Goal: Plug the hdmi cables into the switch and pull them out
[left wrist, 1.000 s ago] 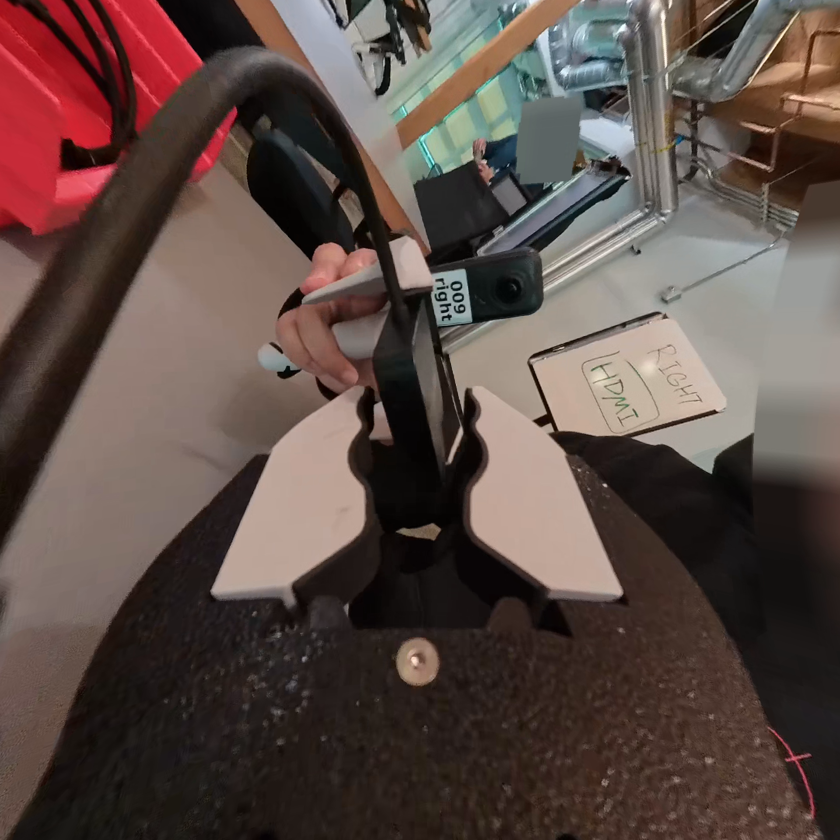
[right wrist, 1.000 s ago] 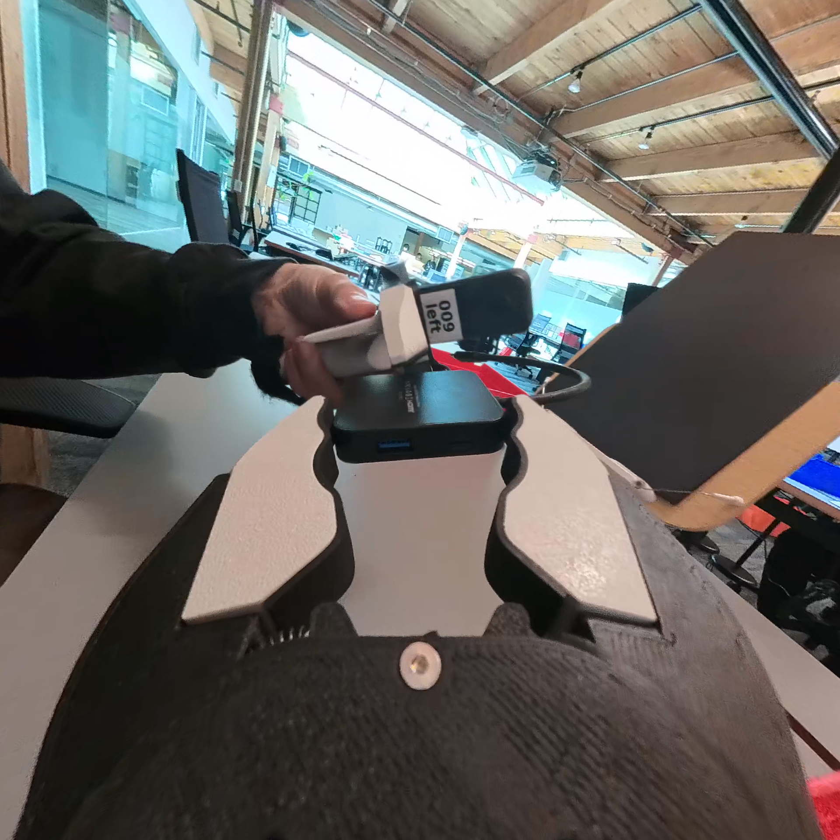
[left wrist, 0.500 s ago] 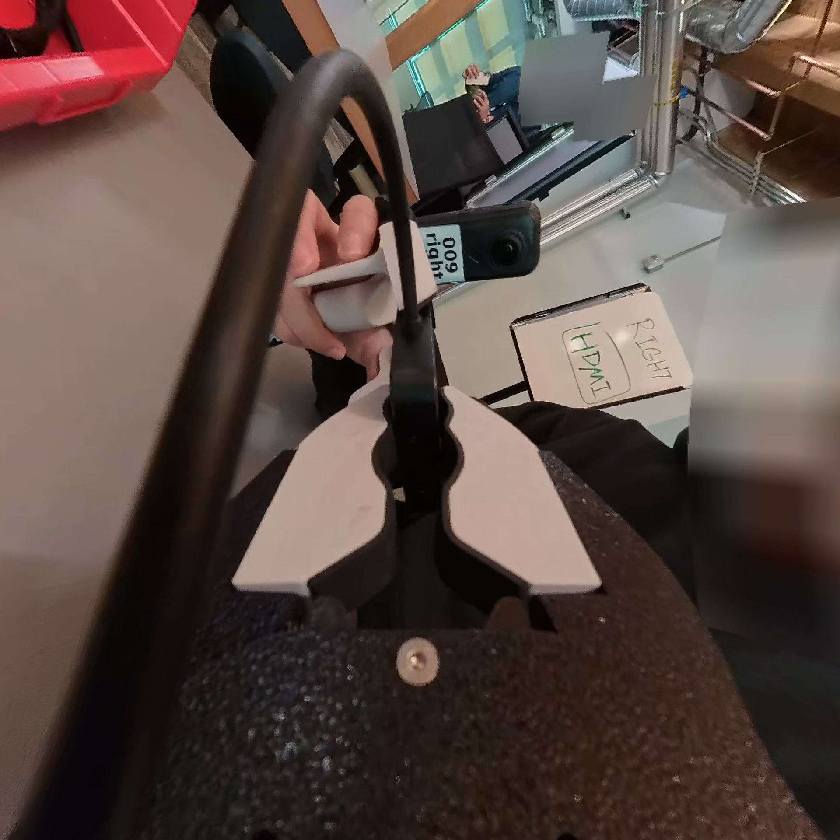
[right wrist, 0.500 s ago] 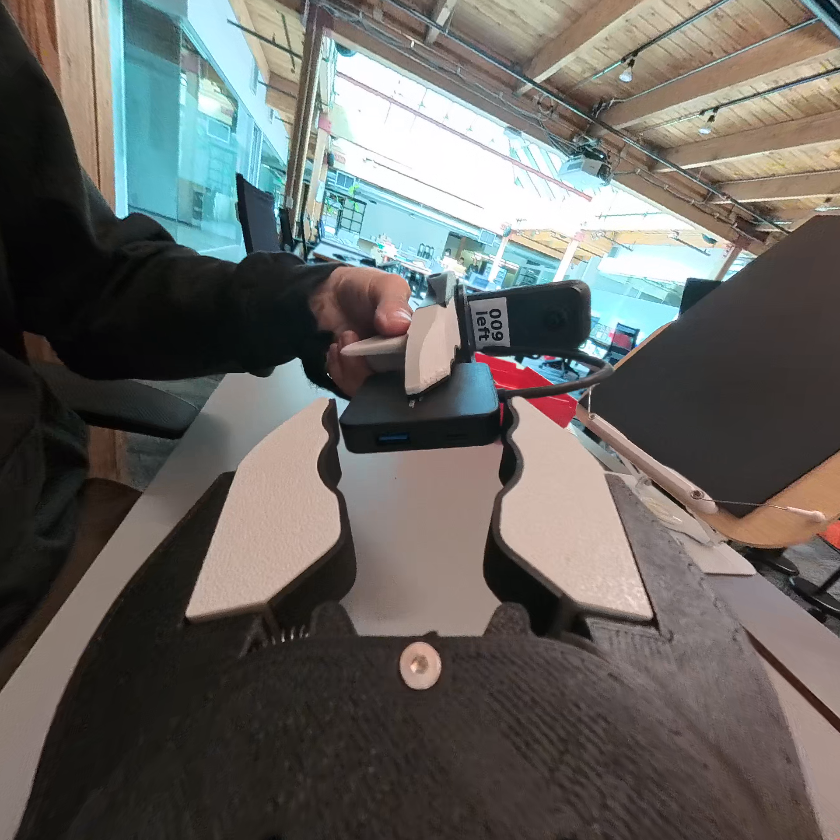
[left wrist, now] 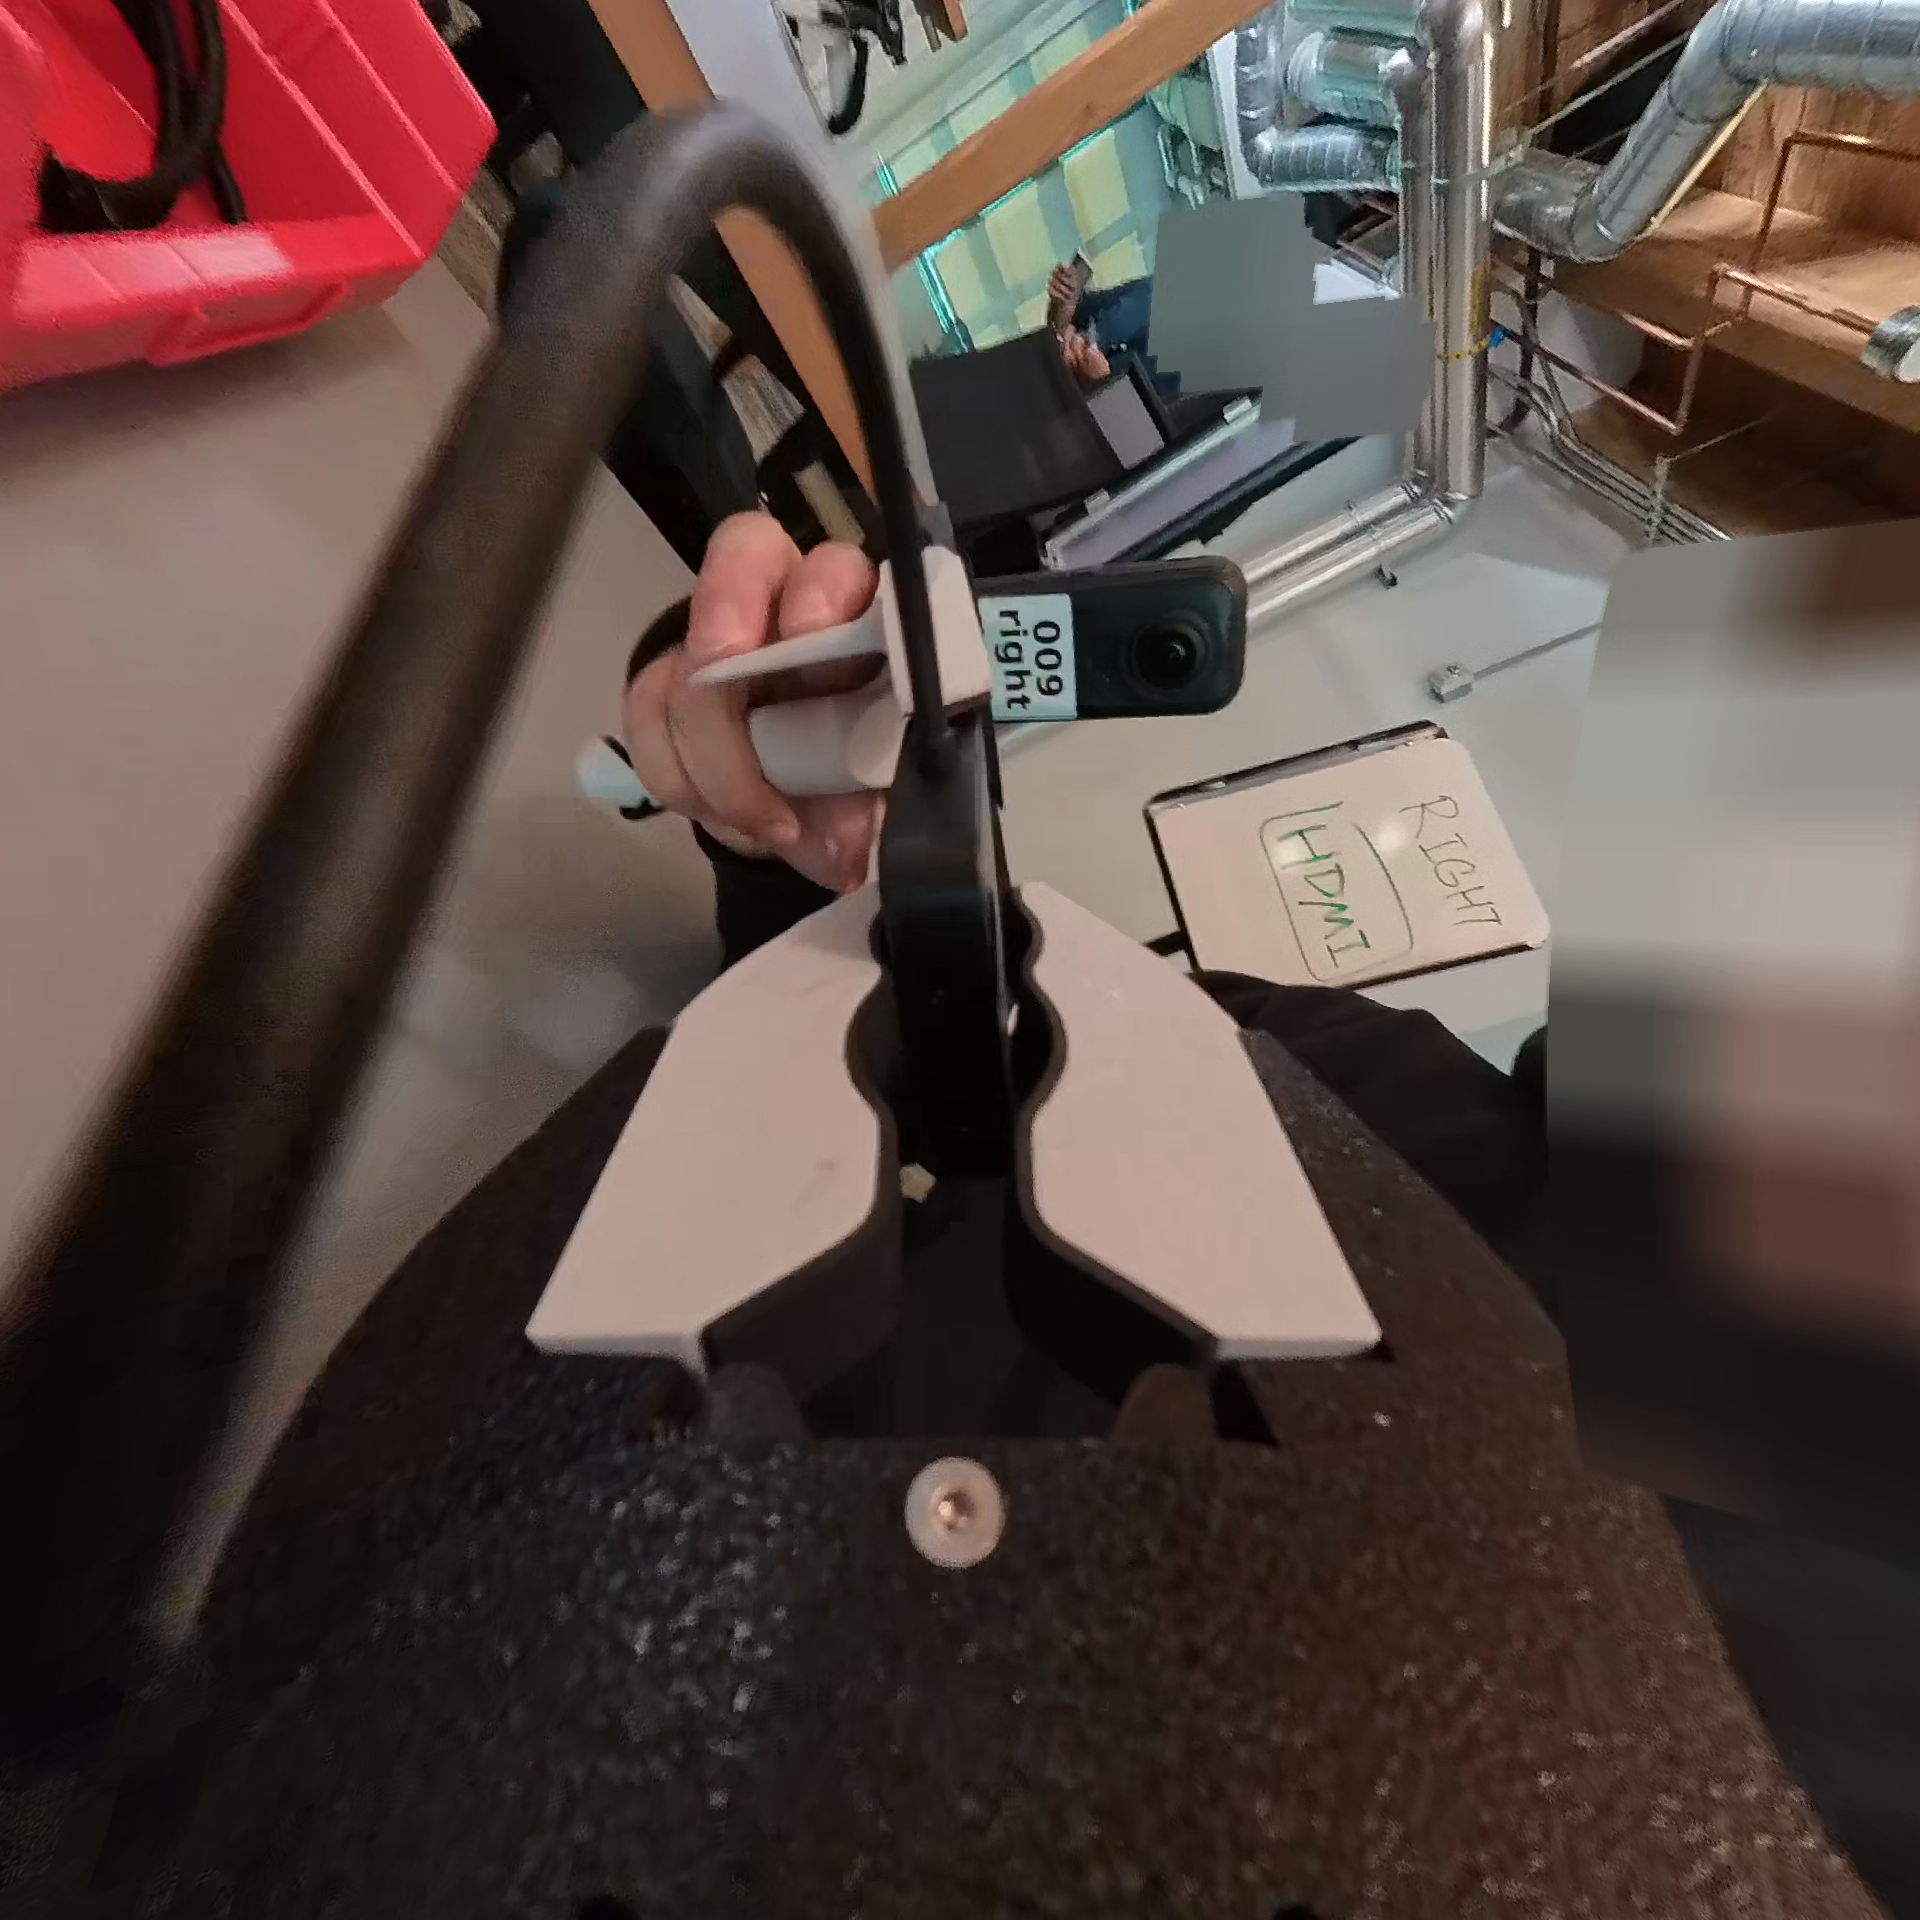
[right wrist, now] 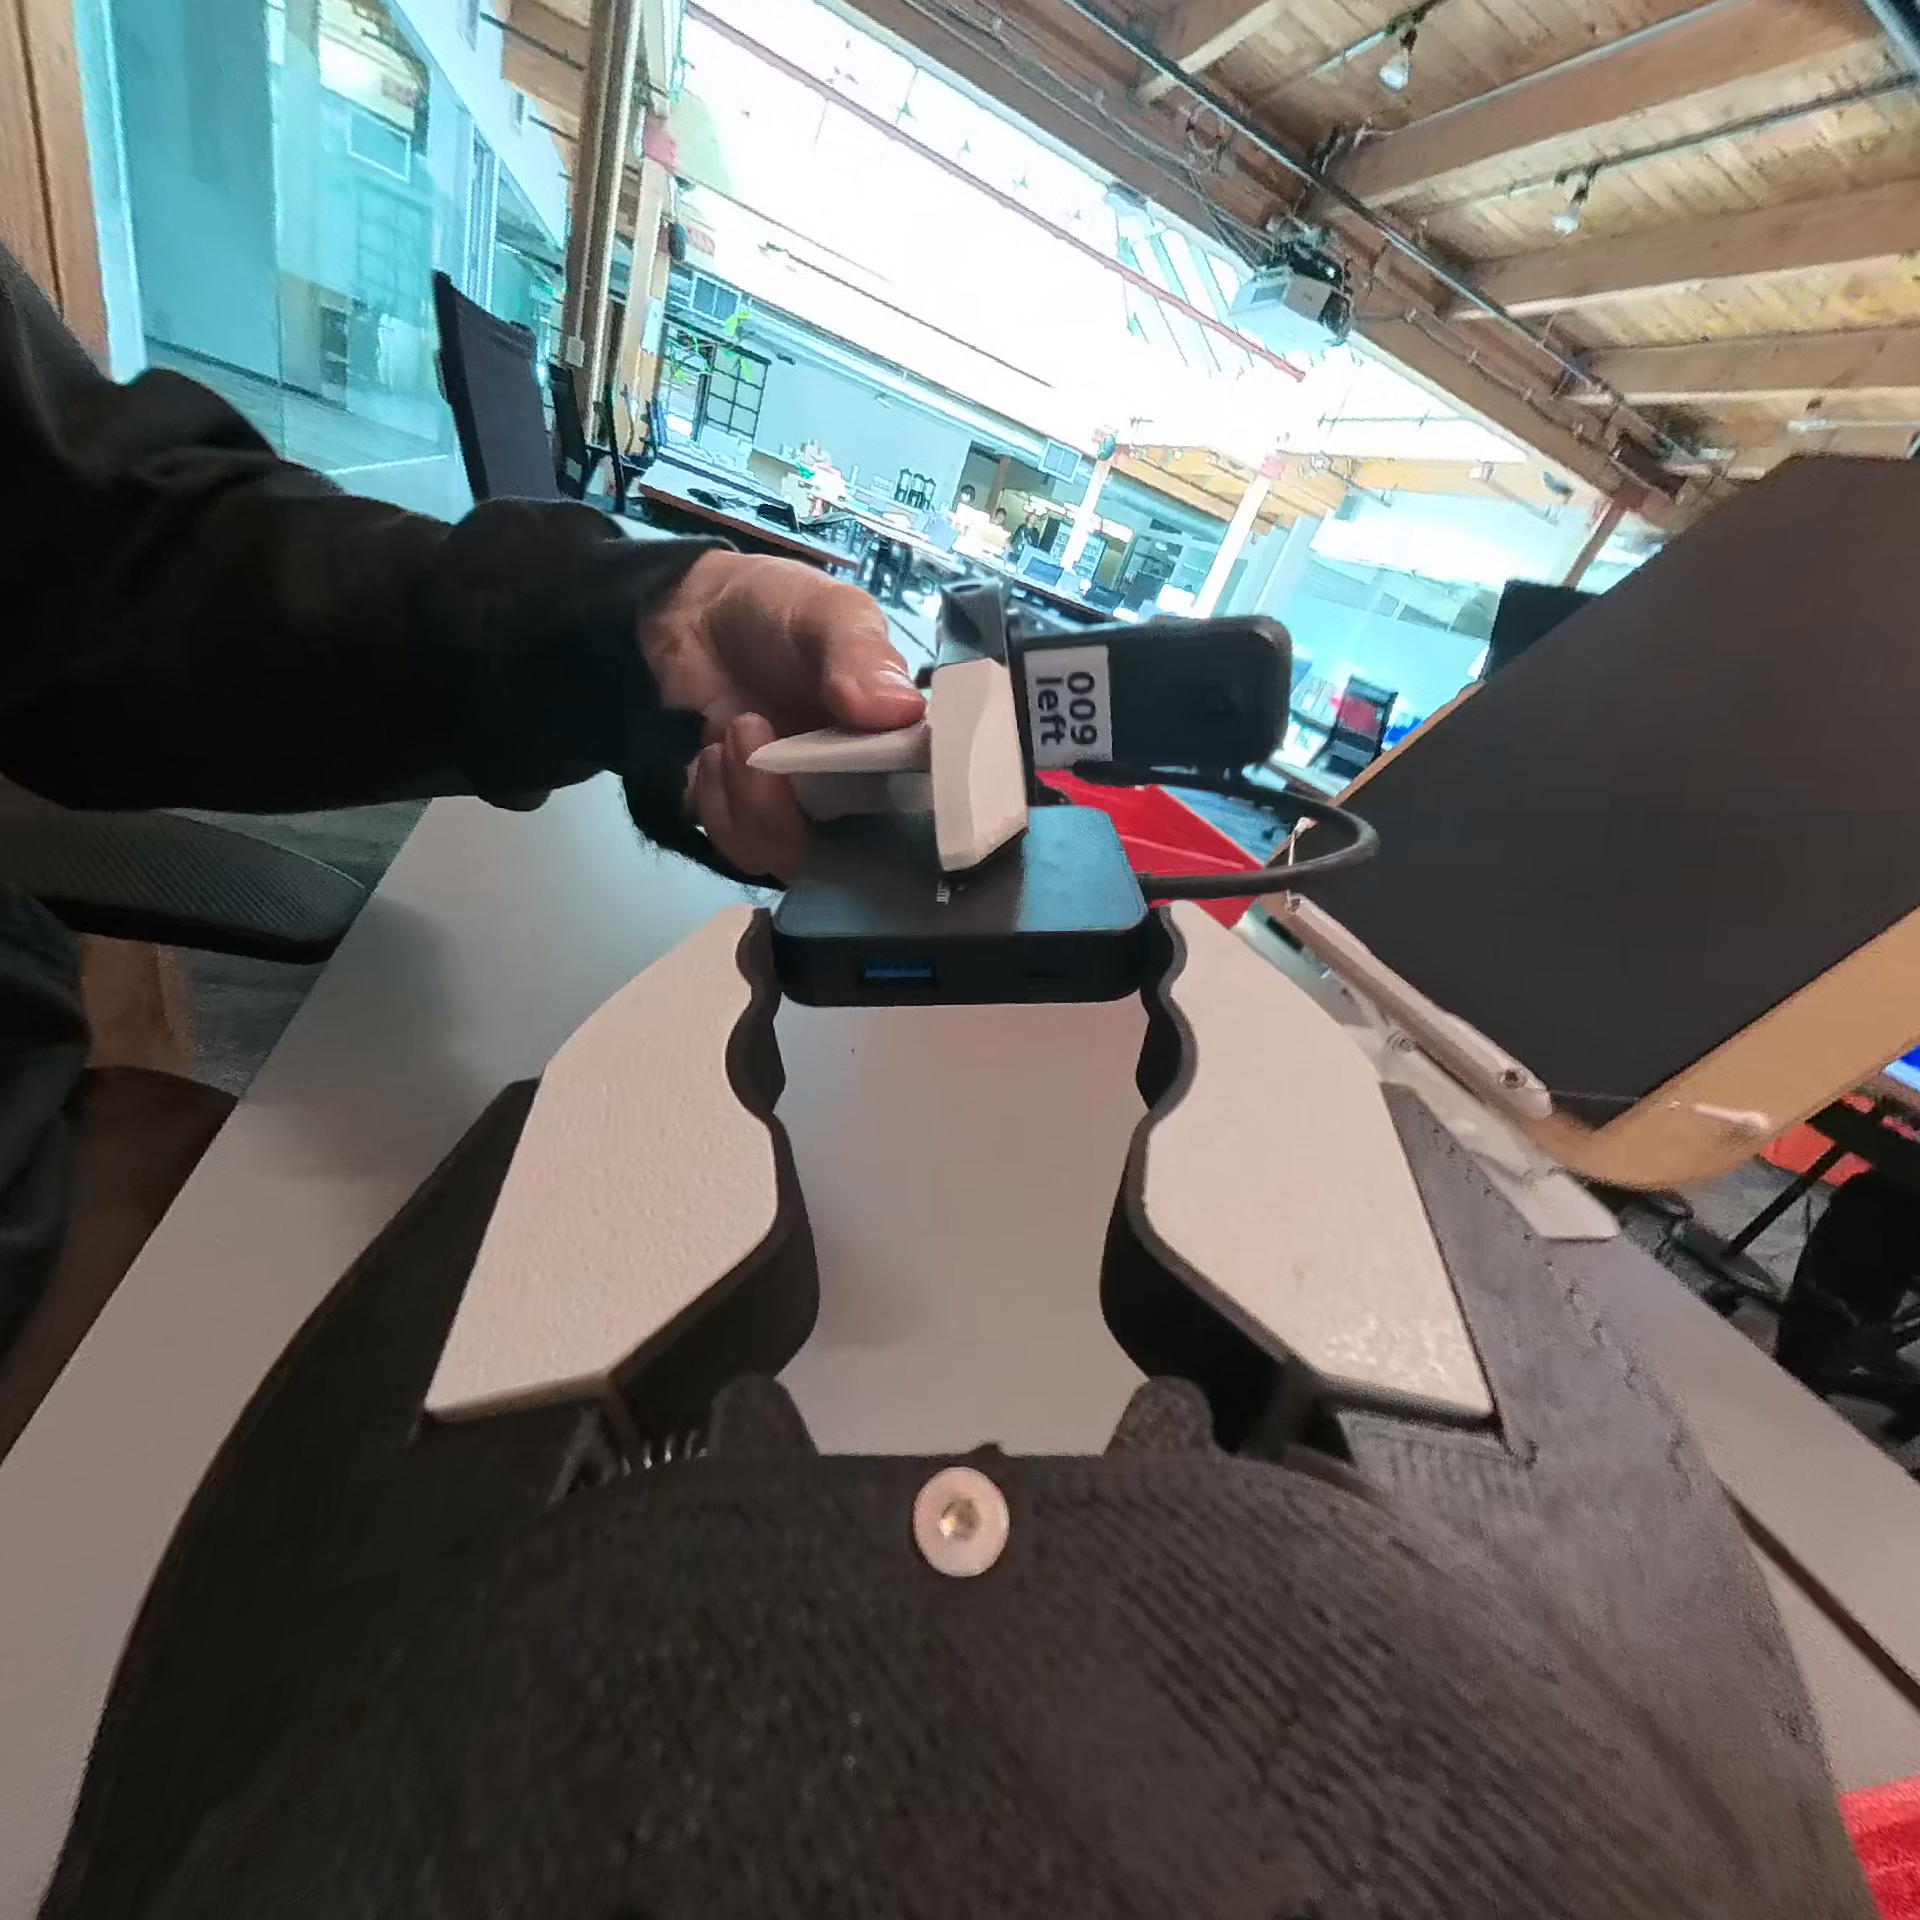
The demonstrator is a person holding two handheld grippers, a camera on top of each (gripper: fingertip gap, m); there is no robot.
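The black switch is a flat box with a blue port facing me in the right wrist view. My right gripper is shut on it, one fingertip on each side. My left gripper is shut on the same switch from the opposite end, seen edge-on there. Its white finger lies across the switch's top. A black cable leaves the switch, arcs up and runs back past the left camera, blurred. It also shows in the right wrist view. The right gripper's body shows beyond, held by a hand.
A red bin with black cables stands on the pale table at the far side. A small whiteboard with writing lies near the person. A dark tilted board stands close on the right. A chair is at the left.
Both grippers keep their hold on the switch. The left gripper has turned about it, so its finger stands steeper on the top. The cable loop has swung across the left view.
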